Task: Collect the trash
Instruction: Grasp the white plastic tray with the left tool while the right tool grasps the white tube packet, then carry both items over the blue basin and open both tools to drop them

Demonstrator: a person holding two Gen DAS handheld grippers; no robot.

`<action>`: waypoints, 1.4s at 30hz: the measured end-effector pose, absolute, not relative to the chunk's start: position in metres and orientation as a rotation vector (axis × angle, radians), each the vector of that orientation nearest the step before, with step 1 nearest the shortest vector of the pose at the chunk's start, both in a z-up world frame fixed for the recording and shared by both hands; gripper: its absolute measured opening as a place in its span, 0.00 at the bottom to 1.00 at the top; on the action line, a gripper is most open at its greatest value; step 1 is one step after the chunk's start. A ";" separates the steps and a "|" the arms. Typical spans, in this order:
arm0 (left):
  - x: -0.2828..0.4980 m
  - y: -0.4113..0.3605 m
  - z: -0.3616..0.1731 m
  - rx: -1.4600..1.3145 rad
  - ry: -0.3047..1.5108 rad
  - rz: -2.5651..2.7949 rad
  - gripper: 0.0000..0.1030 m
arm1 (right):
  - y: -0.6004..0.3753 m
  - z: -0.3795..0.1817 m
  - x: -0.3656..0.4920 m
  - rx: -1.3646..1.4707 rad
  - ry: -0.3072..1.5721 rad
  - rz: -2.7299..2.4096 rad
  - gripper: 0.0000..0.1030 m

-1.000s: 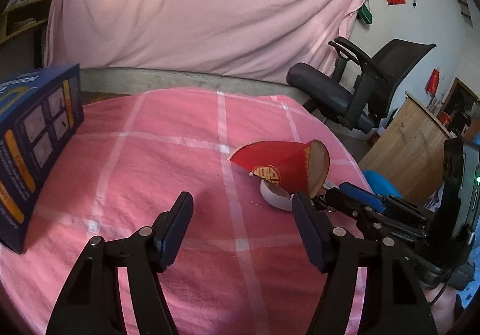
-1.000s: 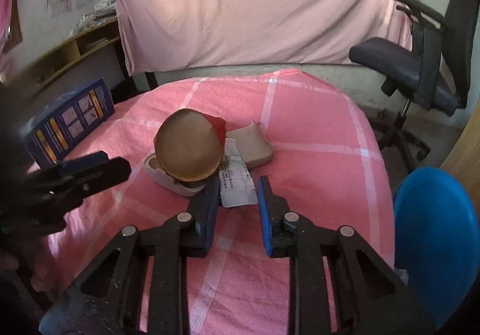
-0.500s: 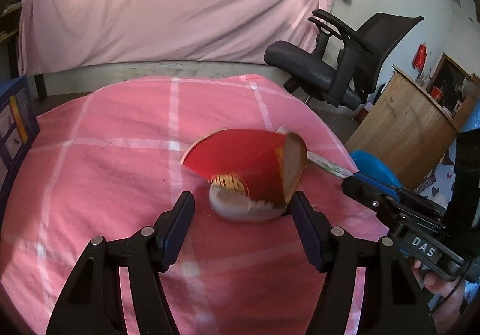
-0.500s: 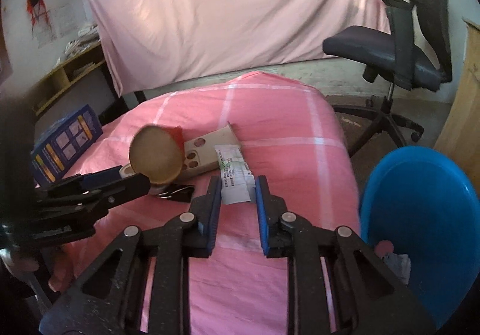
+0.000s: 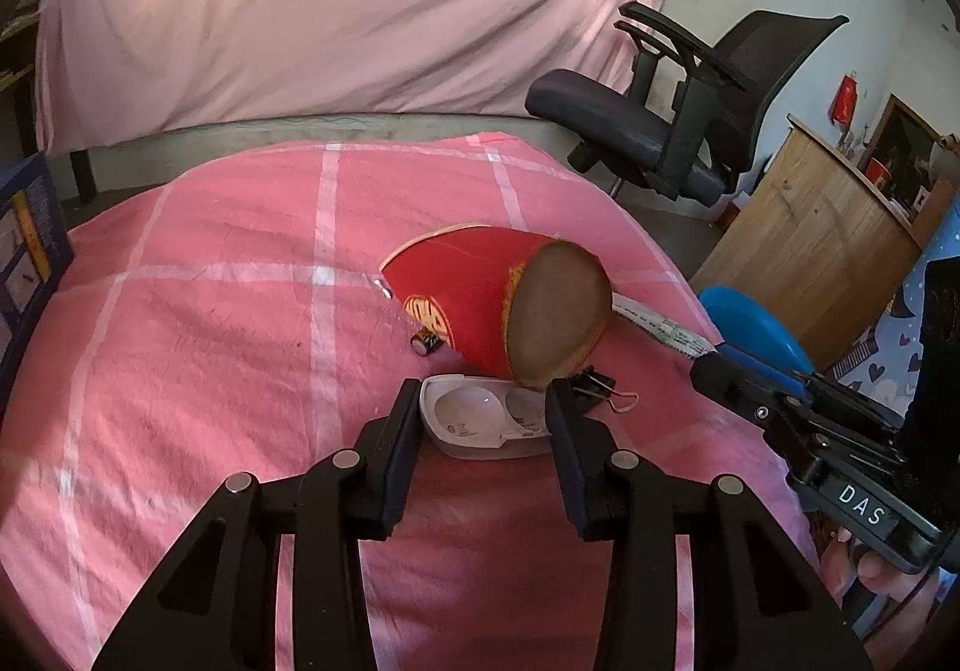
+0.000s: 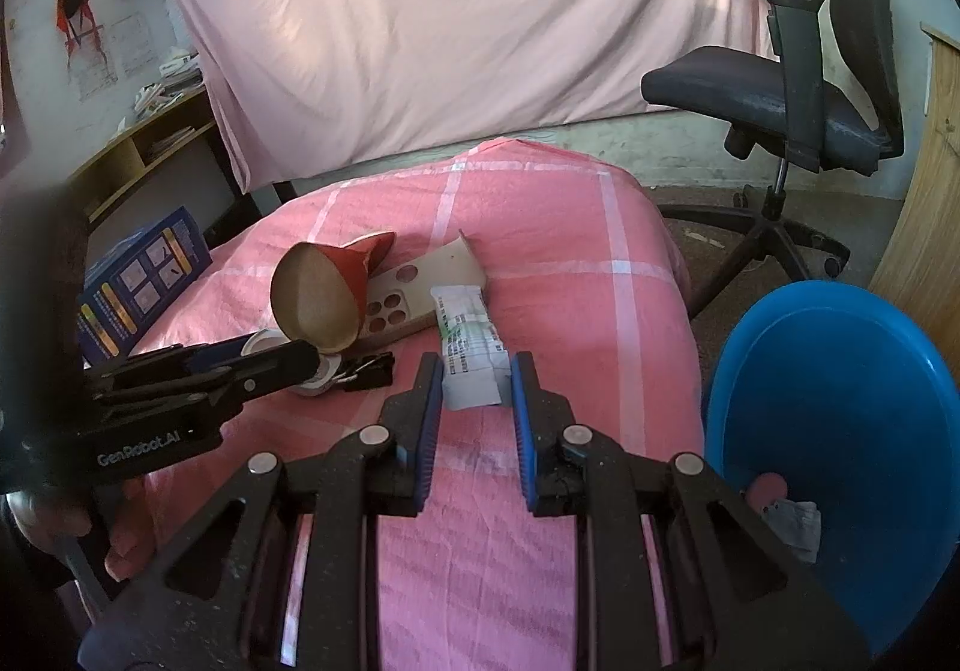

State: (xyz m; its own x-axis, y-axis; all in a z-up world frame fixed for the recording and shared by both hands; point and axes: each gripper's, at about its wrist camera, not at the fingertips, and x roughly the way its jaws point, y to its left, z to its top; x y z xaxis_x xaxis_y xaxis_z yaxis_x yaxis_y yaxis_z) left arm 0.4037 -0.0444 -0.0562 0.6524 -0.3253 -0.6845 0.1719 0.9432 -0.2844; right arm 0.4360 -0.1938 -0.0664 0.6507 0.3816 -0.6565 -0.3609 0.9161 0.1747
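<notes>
At the far left of the table [image 6: 600, 263], which is covered in a pink checked cloth, a blue printed box [image 6: 141, 281] stands closed, its contents hidden. Next comes the red paper cup [image 5: 498, 305], tipped on its side with its brown base toward the cameras; its inside cannot be seen. Just in front of it lies a shallow white plastic tray [image 5: 480, 419], which looks to hold nothing, and the left tool [image 5: 480, 419] has its jaws closing on either side of this tray, the pads right at its edges. A small battery [image 5: 423, 341] lies by the cup, and a black binder clip [image 5: 594, 389] lies just right of the tray. Behind the cup rests a beige card with round holes [image 6: 414, 293]. Further right, a white printed wrapper [image 6: 471, 356] lies flat, its near end between the jaws of the right tool [image 6: 477, 395], which seem to rest against its edges. At the far right, off the table, sits a blue bucket [image 6: 840, 407] with crumpled paper scraps [image 6: 792, 521] at its bottom.
</notes>
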 end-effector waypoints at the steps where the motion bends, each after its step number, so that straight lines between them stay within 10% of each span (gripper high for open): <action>1: 0.400 -0.046 -0.055 -0.196 0.800 -0.274 0.35 | -0.194 -0.066 0.435 0.030 0.749 0.425 0.47; 42: 0.362 -0.189 0.061 -0.069 0.315 -0.430 0.35 | -0.327 0.021 0.333 0.199 0.058 0.015 0.46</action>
